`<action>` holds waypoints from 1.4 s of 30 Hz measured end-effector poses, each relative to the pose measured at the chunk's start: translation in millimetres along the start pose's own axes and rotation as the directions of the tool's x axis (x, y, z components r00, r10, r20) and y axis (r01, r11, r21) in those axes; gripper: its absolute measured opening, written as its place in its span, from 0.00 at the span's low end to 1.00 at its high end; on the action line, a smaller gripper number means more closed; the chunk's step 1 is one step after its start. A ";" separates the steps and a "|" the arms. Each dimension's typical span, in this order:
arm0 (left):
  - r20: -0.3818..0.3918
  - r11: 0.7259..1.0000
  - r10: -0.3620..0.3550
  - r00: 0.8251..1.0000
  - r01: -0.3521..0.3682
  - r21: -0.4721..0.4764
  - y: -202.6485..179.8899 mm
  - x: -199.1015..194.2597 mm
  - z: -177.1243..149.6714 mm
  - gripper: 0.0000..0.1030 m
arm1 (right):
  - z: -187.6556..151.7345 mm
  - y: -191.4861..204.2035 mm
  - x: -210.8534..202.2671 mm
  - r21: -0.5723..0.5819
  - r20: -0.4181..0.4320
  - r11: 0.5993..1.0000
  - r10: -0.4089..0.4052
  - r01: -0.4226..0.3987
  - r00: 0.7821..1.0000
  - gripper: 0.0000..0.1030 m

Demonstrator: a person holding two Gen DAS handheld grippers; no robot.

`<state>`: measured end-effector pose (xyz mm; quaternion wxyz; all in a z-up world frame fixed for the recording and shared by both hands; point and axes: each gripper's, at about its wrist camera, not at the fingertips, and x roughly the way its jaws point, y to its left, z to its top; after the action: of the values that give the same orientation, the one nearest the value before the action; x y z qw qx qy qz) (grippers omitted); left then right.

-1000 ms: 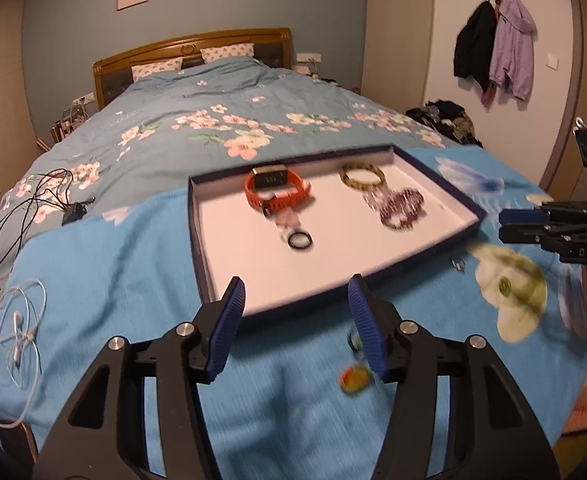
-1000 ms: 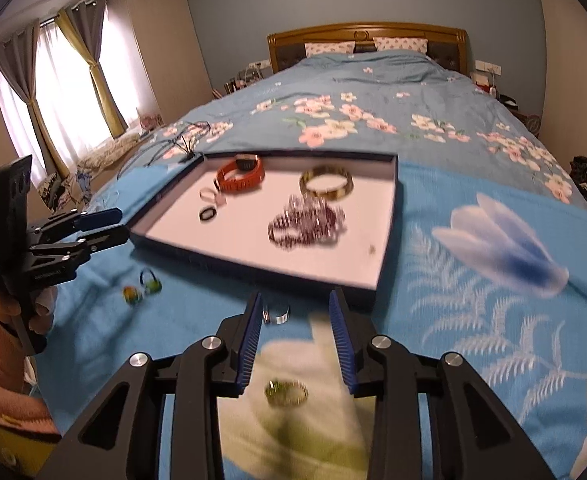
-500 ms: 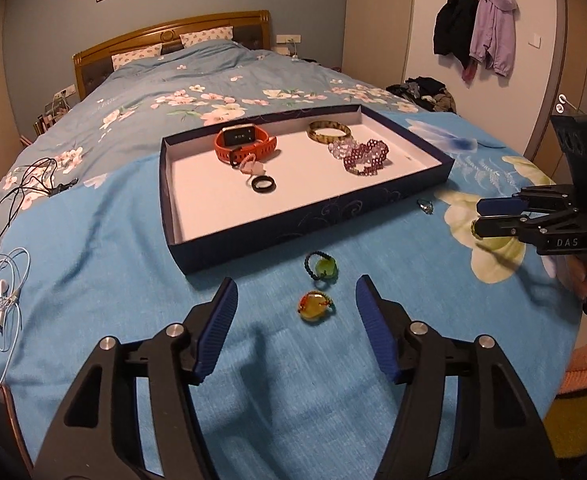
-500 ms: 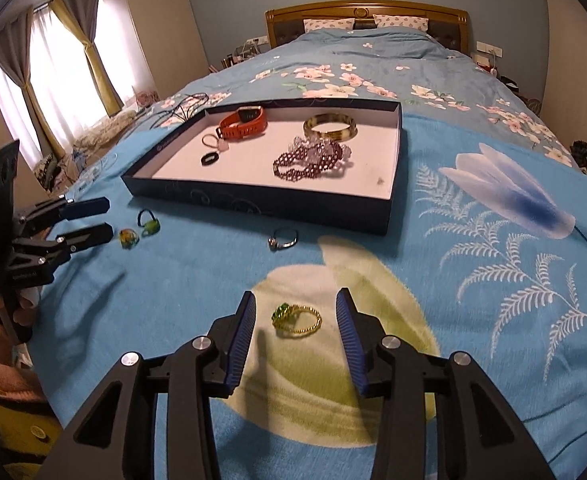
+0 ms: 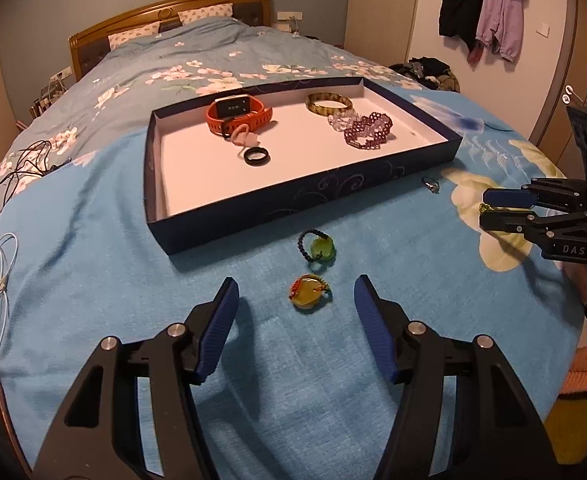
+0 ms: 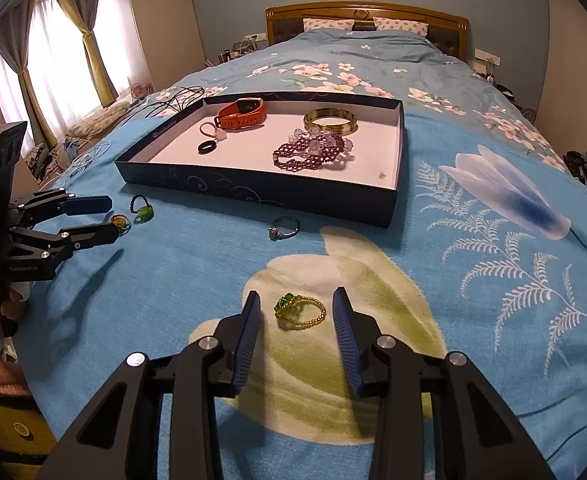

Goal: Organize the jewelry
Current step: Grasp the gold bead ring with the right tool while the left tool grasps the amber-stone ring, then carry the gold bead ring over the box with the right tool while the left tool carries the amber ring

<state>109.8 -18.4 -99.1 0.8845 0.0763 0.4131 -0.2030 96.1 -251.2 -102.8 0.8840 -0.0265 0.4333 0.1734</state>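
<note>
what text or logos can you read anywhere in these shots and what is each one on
"DAS": on the side of the right gripper, seen from the left wrist.
Small white lettering on the left gripper body, seen from the right wrist: too blurred to read.
Orange smartwatch screen in the tray: marks too small to read.
Round emblem on the tray's outer wall: unreadable.
</note>
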 end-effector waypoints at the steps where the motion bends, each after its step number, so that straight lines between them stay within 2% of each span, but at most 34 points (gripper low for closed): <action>1: -0.003 1.000 -0.006 1.000 0.006 0.001 0.0 0.9 0.0 0.56 | 0.2 0.0 -0.1 -0.001 0.001 1.000 -0.003 0.003 1.000 0.33; 10: -0.027 0.999 -0.029 0.999 0.028 -0.018 1.6 8.0 1.1 0.52 | 0.1 -0.1 -0.7 -0.001 0.005 1.000 -0.019 0.019 1.000 0.22; 22: -0.027 0.999 -0.021 0.999 0.020 -0.037 3.0 9.0 2.0 0.34 | 0.4 2.6 -1.6 -0.014 0.014 1.000 -0.017 0.017 1.000 0.13; 23: -0.028 0.999 -0.019 0.999 0.018 -0.038 3.1 9.0 2.0 0.34 | 0.1 2.6 -2.1 -0.012 0.017 1.000 -0.015 0.015 1.000 0.06; 25: -0.028 0.999 -0.014 1.000 0.013 -0.036 2.5 9.1 2.0 0.32 | 0.4 3.3 -2.1 -0.013 0.017 1.000 -0.012 0.012 1.000 0.06; 29: -0.029 1.000 -0.011 1.000 0.010 -0.027 0.2 9.2 2.3 0.21 | -0.3 3.7 -2.5 -0.012 0.018 1.000 -0.009 0.009 1.000 0.06; 42: -0.014 0.999 -0.020 1.000 0.020 -0.033 -4.3 3.7 -0.6 0.19 | 2.3 4.4 -7.4 0.001 0.054 1.000 0.009 -0.009 0.999 0.05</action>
<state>109.8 -23.2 -102.2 0.8806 0.0588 0.4235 -0.2045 92.2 -248.7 -95.2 0.8946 -0.0193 0.4097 0.1775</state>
